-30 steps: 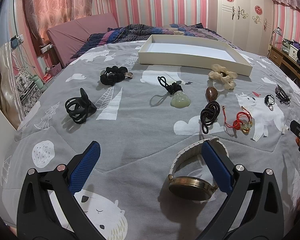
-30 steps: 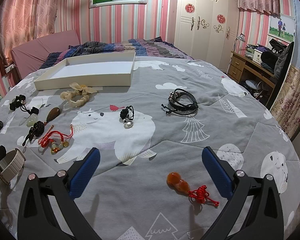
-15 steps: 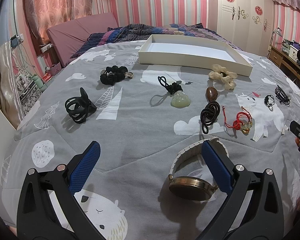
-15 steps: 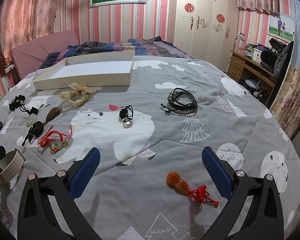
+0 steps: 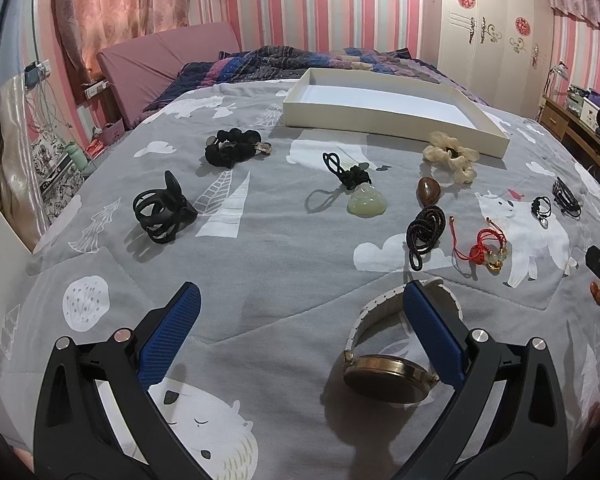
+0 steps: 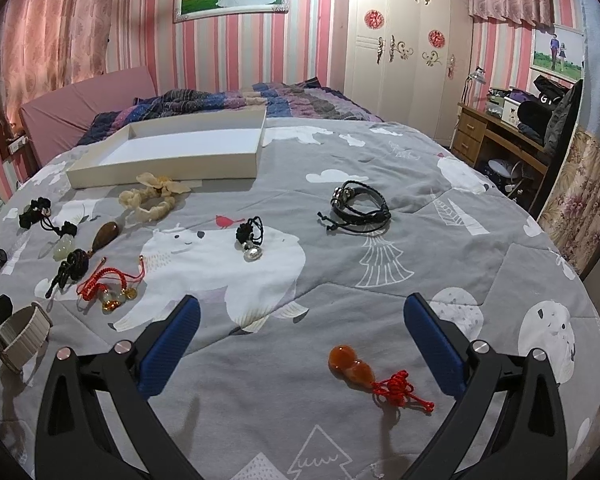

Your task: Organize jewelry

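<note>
Jewelry lies scattered on a grey bedspread. In the left wrist view, my left gripper [image 5: 300, 300] is open and holds nothing; a wristwatch [image 5: 388, 372] with a pale band lies just inside its right finger. Farther off lie a black claw clip [image 5: 162, 212], a black scrunchie [image 5: 230, 148], a jade pendant [image 5: 366, 202], a brown stone [image 5: 429, 191] and a red cord charm [image 5: 486, 250]. In the right wrist view, my right gripper [image 6: 300, 312] is open above an orange gourd pendant [image 6: 352, 364] with a red knot. A black leather bracelet [image 6: 360, 210] lies beyond.
An open white box [image 5: 388, 108] [image 6: 172, 152] sits at the far side of the bed. A cream scrunchie [image 6: 152, 200] lies in front of it. A wooden desk [image 6: 496, 132] and wardrobe stand at the right; a pink headboard is on the left.
</note>
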Action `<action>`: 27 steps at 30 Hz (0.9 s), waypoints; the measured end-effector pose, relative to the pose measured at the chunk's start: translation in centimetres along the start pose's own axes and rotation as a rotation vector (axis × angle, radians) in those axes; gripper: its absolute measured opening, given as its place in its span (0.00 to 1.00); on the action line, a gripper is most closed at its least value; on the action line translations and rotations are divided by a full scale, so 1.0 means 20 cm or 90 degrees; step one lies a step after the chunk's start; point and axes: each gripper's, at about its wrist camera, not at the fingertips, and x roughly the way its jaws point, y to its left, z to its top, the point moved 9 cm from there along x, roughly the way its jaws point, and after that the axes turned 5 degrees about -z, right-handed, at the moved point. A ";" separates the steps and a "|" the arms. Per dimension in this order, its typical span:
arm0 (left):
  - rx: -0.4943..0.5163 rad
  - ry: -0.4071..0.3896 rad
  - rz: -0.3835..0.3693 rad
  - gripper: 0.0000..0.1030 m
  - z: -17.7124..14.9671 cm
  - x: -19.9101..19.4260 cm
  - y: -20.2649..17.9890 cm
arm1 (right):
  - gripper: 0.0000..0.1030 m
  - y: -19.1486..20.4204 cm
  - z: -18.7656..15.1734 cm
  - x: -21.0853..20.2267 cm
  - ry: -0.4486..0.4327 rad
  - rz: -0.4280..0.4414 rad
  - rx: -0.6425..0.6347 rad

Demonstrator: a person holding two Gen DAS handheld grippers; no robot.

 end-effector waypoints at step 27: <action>-0.006 0.019 -0.032 0.97 0.02 -0.04 0.07 | 0.98 -0.17 0.11 -0.07 0.034 0.069 0.025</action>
